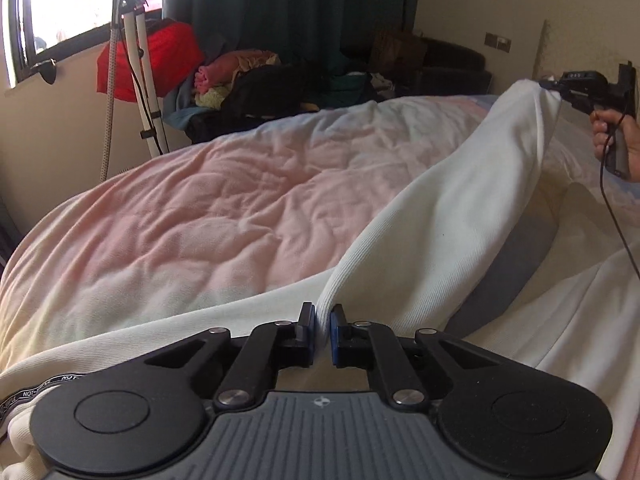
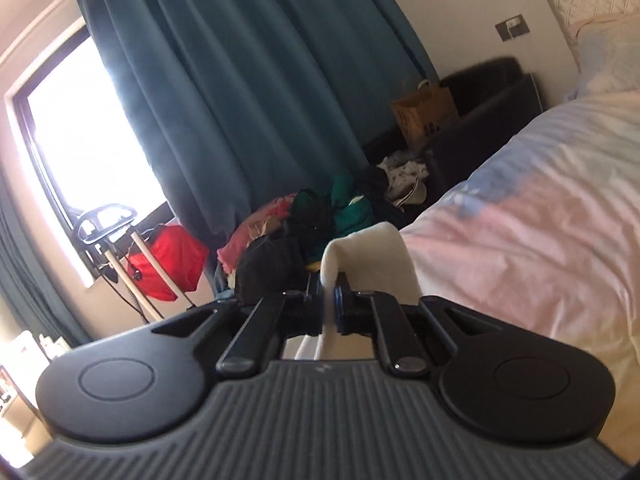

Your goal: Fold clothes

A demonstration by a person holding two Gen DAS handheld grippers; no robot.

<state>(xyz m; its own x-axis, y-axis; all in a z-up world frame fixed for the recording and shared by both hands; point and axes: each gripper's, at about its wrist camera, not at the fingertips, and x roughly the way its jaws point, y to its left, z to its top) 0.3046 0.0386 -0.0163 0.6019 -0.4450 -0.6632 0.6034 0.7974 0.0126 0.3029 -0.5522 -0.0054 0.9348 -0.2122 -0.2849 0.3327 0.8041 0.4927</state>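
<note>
A white garment with a grey inner panel is held up over the bed between both grippers. My left gripper is shut on its near edge, low over the bed. My right gripper is shut on another edge of the white garment, which bunches over the fingers. In the left wrist view the right gripper is at the far right, raised, with the cloth stretched from it down to my left gripper.
The bed carries a pink and pale blue quilt. Beyond it lies a pile of clothes, a red bag, a white steamer stand, teal curtains, a dark sofa with a paper bag.
</note>
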